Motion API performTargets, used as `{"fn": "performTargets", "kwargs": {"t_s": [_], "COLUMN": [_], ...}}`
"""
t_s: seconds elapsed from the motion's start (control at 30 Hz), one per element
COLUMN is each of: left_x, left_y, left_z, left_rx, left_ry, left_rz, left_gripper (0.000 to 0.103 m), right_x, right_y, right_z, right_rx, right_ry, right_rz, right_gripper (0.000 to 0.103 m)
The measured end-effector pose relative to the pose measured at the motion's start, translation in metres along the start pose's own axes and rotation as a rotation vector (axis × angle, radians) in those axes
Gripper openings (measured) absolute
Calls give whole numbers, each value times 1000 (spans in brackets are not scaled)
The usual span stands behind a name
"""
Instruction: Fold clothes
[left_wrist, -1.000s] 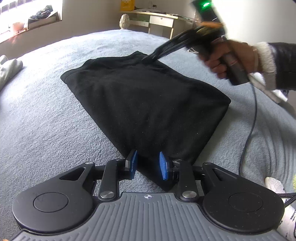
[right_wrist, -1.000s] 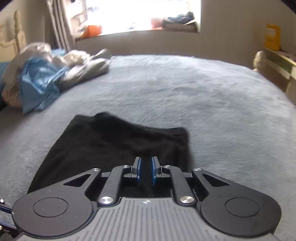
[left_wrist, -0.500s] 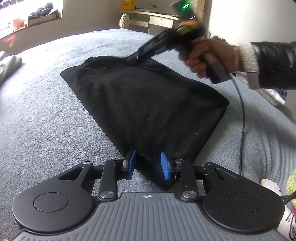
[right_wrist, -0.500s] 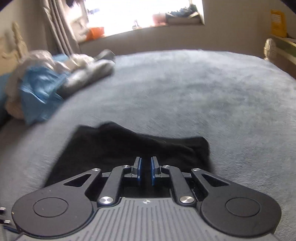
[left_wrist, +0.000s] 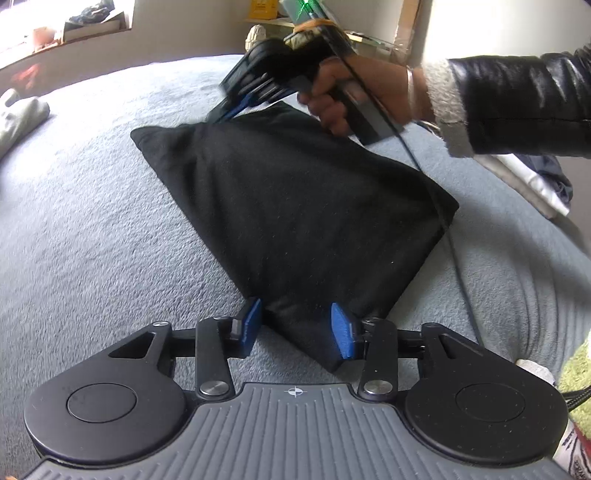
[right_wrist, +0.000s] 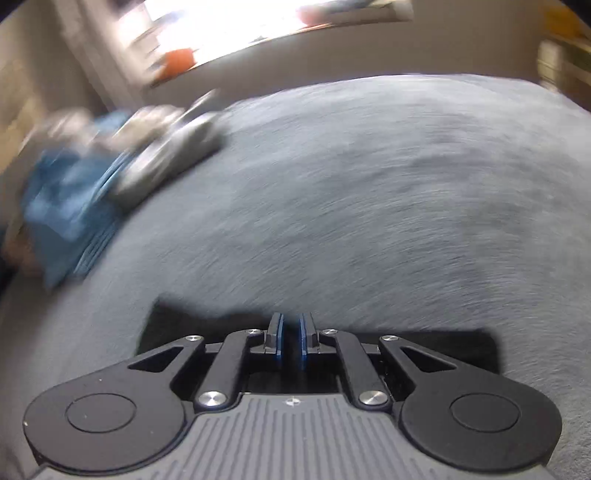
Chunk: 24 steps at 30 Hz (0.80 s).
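left gripper (left_wrist: 295, 325): fingers apart, just been opening, garment corner between | right gripper (right_wrist: 291, 339): fingers together at black garment (left_wrist: 295, 206) edge | bed (left_wrist: 92, 221)

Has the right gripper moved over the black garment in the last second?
Yes. The right gripper has slid left along the black garment's far edge, toward its far left corner.
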<state>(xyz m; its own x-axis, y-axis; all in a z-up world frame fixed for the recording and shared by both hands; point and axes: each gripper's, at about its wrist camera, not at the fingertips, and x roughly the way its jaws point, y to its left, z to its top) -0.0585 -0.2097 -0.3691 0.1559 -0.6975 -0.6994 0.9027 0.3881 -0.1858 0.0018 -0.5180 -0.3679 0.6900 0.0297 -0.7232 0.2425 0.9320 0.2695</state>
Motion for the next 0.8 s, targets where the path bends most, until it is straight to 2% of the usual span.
{"fn": "performTargets", "kwargs": {"t_s": [0.03, 0.07, 0.1, 0.17, 0.23, 0.33, 0.37, 0.43, 0.53, 0.63, 0.67, 0.7, 0.77, 0.8], "left_x": [0, 0, 0, -1, -1, 0, -1, -3, -4, -2, -1, -1, 0, 0], "left_y": [0, 1, 1, 1, 2, 0, 0, 1, 1, 2, 2, 2, 1, 0], "left_z": [0, -1, -1, -2, -1, -2, -2, -4, -4, -3, -3, -3, -3, -3], "left_rx": [-7, -13, -20, -28, -34, -33, -32, -29, -33, -38, -40, -42, -37, -29], "left_ry": [0, 1, 1, 3, 5, 3, 3, 2, 8, 16, 18, 19, 18, 17], "left_rz": [0, -1, -1, -5, -8, -6, -5, -2, 3, 3, 4, 5, 9, 12], "left_gripper": [43, 43, 43, 44, 44, 44, 44, 44, 45, 45, 45, 46, 46, 47], "right_x": [3, -4, -12, -24, -21, 4, 14, 24, -1, -7, -4, 2, 17, 27], "right_y": [-12, -17, -22, -6, 19, 55, 61, 50, 43, 57, 63, 72, 82, 82], "right_z": [7, 10, 14, 13, 8, -8, -10, -5, 8, 10, 7, 0, -14, -16], "right_rx": [70, 91, 109, 63, 1, -133, -163, -70, -28, -157, -207, -245, -288, -279], "right_ry": [-25, -35, -44, -27, 80, 202, 192, 94, -53, 87, 175, 230, 301, 289], "right_rz": [-47, -23, 6, 125, 316, 377, 307, 224, 231, 413, 482, 512, 468, 411], "right_gripper": [10, 10, 10, 10, 10, 10, 10, 6, 10, 10, 11, 11, 11, 7]}}
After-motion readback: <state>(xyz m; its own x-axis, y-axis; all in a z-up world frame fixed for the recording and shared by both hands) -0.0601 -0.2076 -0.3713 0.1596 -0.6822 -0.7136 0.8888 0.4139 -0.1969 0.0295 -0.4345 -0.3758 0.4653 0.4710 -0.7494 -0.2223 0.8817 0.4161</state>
